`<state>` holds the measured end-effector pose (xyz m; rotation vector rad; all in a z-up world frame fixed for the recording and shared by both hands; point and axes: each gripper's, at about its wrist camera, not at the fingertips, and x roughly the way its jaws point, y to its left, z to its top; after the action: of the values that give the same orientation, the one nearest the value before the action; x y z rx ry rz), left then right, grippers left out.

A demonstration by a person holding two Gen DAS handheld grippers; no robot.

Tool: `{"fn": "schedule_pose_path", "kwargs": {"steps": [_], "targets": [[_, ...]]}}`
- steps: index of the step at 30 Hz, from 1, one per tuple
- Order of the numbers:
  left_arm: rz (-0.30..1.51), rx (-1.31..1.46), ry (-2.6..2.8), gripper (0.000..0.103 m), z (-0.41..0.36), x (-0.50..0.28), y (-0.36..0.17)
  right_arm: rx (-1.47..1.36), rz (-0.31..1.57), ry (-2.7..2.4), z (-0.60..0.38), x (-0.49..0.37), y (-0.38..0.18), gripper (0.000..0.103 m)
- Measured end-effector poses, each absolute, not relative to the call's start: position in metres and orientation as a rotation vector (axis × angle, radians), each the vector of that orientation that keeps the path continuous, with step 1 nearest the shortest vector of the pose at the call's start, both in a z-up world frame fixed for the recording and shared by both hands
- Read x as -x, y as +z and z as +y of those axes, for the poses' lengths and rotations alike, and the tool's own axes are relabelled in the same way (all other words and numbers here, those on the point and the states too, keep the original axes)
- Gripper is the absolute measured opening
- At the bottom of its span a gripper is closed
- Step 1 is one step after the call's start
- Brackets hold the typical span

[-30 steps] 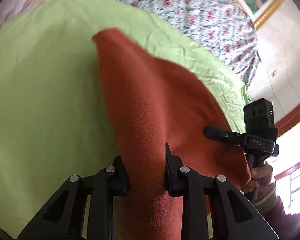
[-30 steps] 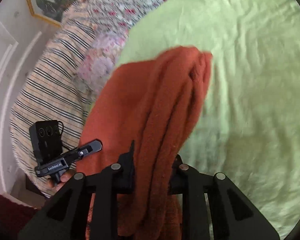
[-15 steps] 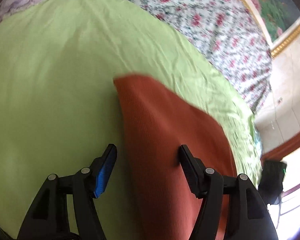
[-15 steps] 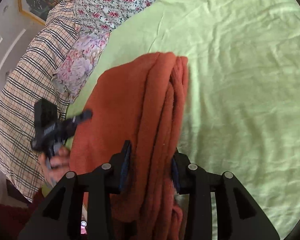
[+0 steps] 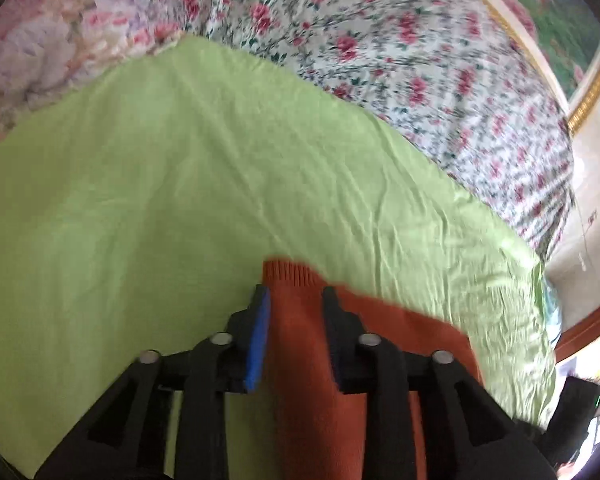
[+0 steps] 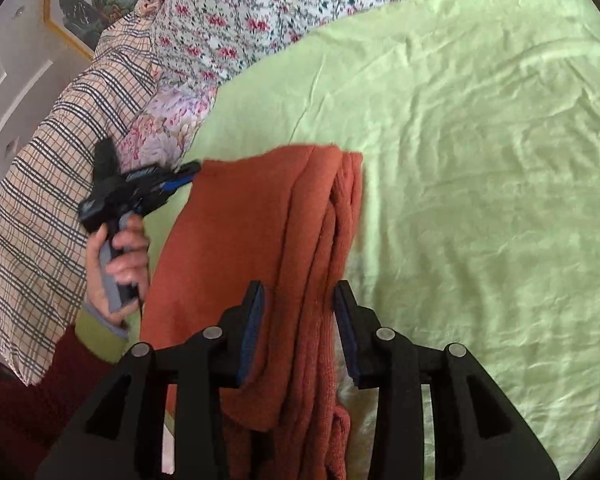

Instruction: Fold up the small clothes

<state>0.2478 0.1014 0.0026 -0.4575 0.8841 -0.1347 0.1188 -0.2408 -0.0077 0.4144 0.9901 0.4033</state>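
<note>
The rust-orange knit garment [image 5: 300,344] runs lengthwise between the fingers of the left gripper [image 5: 296,300], its ribbed corner reaching just past the fingertips; the jaws, which have just been closing, stand narrow around the cloth, but whether the pads press on it cannot be told, since a slim gap seems to show at the blue pad [image 5: 260,340]. In the right wrist view the same garment [image 6: 260,240] lies in several stacked folds, and the thick folded edge passes between the fingers of the right gripper [image 6: 300,296]; these jaws have lately widened and stand part open, the left pad against the cloth and a gap beside the right one, so a firm grip cannot be confirmed. To the left of that gripper a hand [image 6: 118,256] in a dark red sleeve with a green cuff holds the other tool, its tip at the garment's far corner. Beneath lies a wrinkled light green sheet [image 6: 480,160]; beyond it a floral bedspread [image 5: 420,60], a checked pillow [image 6: 40,208] and a gold-framed picture [image 6: 84,4] on the wall.
</note>
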Motion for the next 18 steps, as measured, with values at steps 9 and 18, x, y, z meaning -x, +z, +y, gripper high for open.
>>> {"fn": "schedule_pose_path", "kwargs": {"steps": [9,18], "targets": [[0.88,0.235,-0.154,0.055,0.066,-0.087,0.008,-0.384,0.972,0.444,-0.222,-0.113,0.005,0.038],[0.885,0.154,-0.206,0.069,0.032,0.028,-0.016,-0.295,1.017,0.446,-0.214,-0.046,0.008,0.047]]}}
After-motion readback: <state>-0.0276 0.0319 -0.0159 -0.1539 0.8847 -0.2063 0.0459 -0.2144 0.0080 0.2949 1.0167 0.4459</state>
